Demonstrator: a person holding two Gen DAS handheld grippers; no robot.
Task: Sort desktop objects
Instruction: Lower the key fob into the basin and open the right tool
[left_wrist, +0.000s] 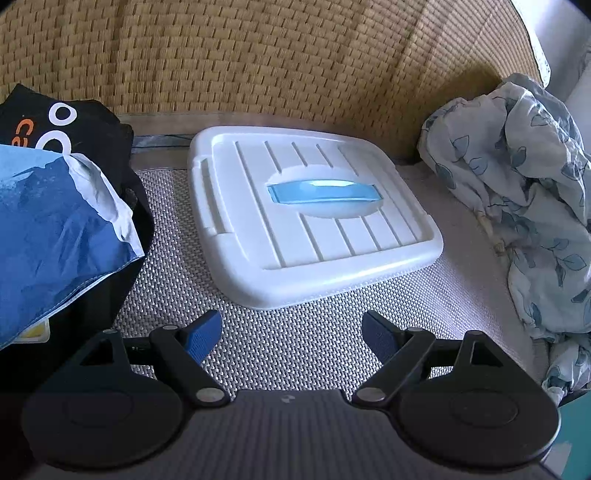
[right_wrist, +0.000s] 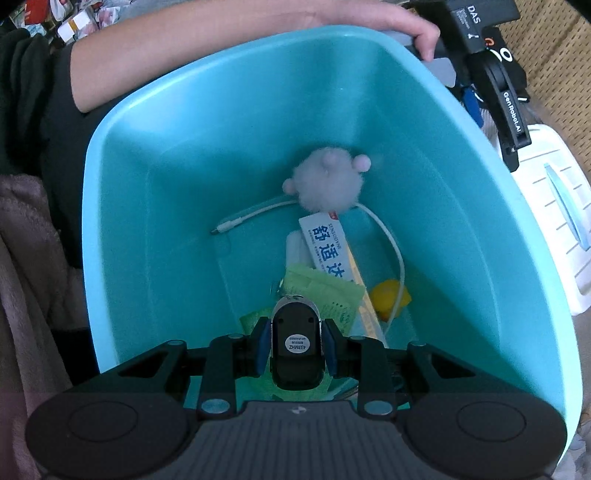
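In the right wrist view my right gripper (right_wrist: 294, 343) is shut on a black remote key fob (right_wrist: 294, 347) and holds it inside a turquoise bin (right_wrist: 155, 192). In the bin lie a pink fluffy ball (right_wrist: 328, 181), a white cable (right_wrist: 391, 240), a toothpaste box (right_wrist: 327, 247), a green packet (right_wrist: 325, 291) and a yellow duck (right_wrist: 388, 297). In the left wrist view my left gripper (left_wrist: 291, 332) is open and empty, just in front of a white bin lid (left_wrist: 314, 221) with a blue handle (left_wrist: 321, 190).
The lid lies on a woven mat (left_wrist: 295, 343). A black bag with a blue sack (left_wrist: 55, 229) is at the left, a leaf-print cloth (left_wrist: 528, 206) at the right. A person's arm (right_wrist: 240, 48) and the other gripper (right_wrist: 506, 103) rest at the bin's far rim.
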